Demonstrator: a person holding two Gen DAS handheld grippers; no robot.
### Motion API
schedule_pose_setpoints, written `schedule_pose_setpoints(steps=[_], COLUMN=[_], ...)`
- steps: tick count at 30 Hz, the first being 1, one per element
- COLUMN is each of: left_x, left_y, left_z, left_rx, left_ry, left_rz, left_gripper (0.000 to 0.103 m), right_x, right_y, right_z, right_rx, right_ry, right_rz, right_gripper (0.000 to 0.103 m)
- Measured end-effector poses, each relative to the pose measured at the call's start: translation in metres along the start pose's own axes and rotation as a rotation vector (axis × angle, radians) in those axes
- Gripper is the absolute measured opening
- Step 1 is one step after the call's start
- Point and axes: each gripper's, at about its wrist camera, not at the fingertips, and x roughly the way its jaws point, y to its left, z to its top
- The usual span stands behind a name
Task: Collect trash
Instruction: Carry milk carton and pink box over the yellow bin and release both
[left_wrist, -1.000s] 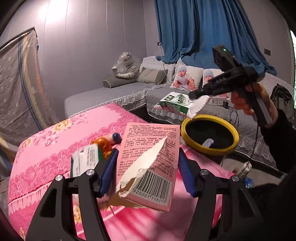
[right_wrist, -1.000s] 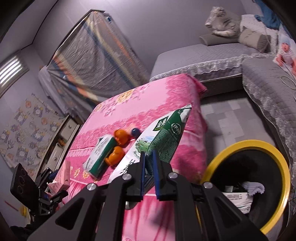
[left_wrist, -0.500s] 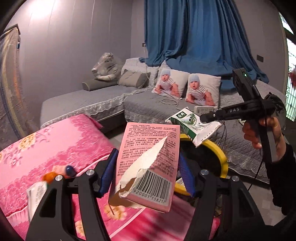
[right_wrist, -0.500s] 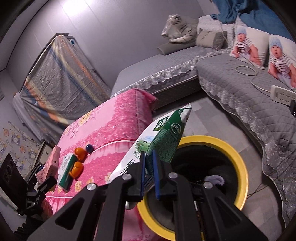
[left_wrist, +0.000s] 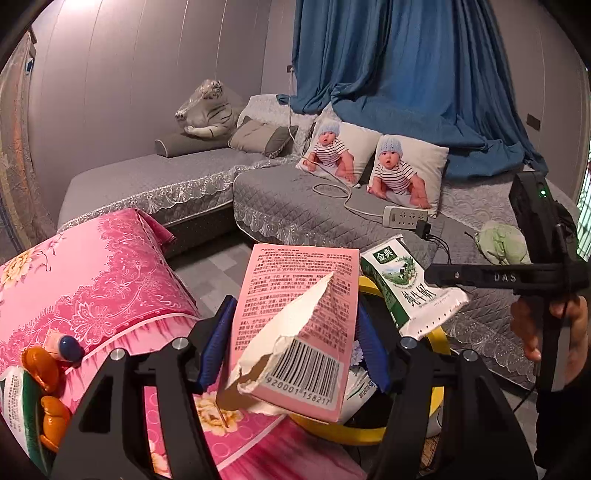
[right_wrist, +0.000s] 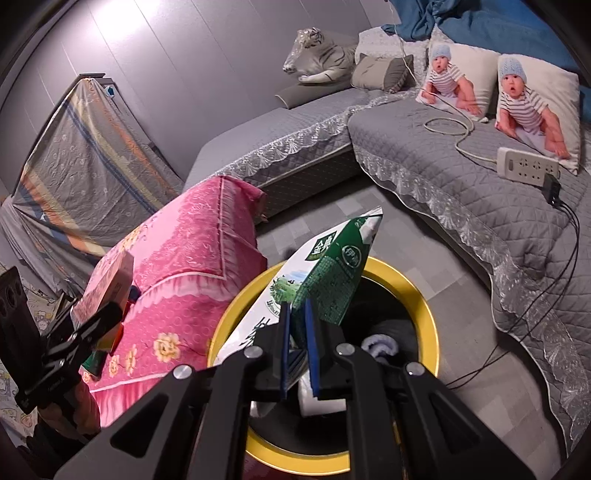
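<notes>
My left gripper is shut on a torn pink box with a barcode, held at the near edge of the yellow-rimmed black trash bin. My right gripper is shut on a flattened green and white milk carton, held over the mouth of the bin. In the left wrist view the carton hangs from the right gripper just right of the pink box. The bin holds white wrappers and tissue.
A pink flowered table stands left of the bin with orange peel, a small blue-capped item and a green and white pack. A grey sofa with baby pillows, a power strip and cables lies beyond.
Both grippers have swung from the pink table toward the bin. The milk carton now hangs over the bin's mouth and the pink box has reached its near rim.
</notes>
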Motion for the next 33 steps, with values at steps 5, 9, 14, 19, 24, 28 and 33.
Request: schedule_pose_setpoints(steps=[5, 9, 14, 19, 24, 28, 33], left_x=[0.021, 0.036, 0.050, 0.058, 0.059, 0.060, 0.065], left_y=[-0.011, -0.018, -0.024, -0.027, -0.025, -0.024, -0.021], left_z=[0.003, 0.003, 0.003, 0.002, 0.000, -0.001, -0.002], left_rx=[-0.021, -0.029, -0.025, -0.037, -0.047, -0.057, -0.078], left_ry=[0.023, 0.044, 0.050, 0.053, 0.055, 0.059, 0.076], left_rz=[0.007, 0.019, 0.018, 0.011, 0.009, 0.010, 0.017], left_gripper=[0.060, 0.060, 0.060, 0.060, 0.061, 0.062, 0.070], right_x=[0.007, 0.011, 0.016, 0.023, 0.027, 0.028, 0.027], right_y=[-0.015, -0.020, -0.023, -0.025, -0.025, -0.024, -0.025], right_z=[-0.011, -0.019, -0.028, -0.031, -0.033, -0.032, -0.031], right_rx=[0.011, 0.016, 0.001, -0.001, -0.011, -0.015, -0.013], right_ry=[0.020, 0.031, 0.049, 0.067, 0.068, 0.068, 0.060], right_rz=[-0.018, -0.032, -0.070, -0.091, -0.116, -0.125, -0.140], right_gripper=[0.008, 0.008, 0.008, 0.008, 0.008, 0.008, 0.009])
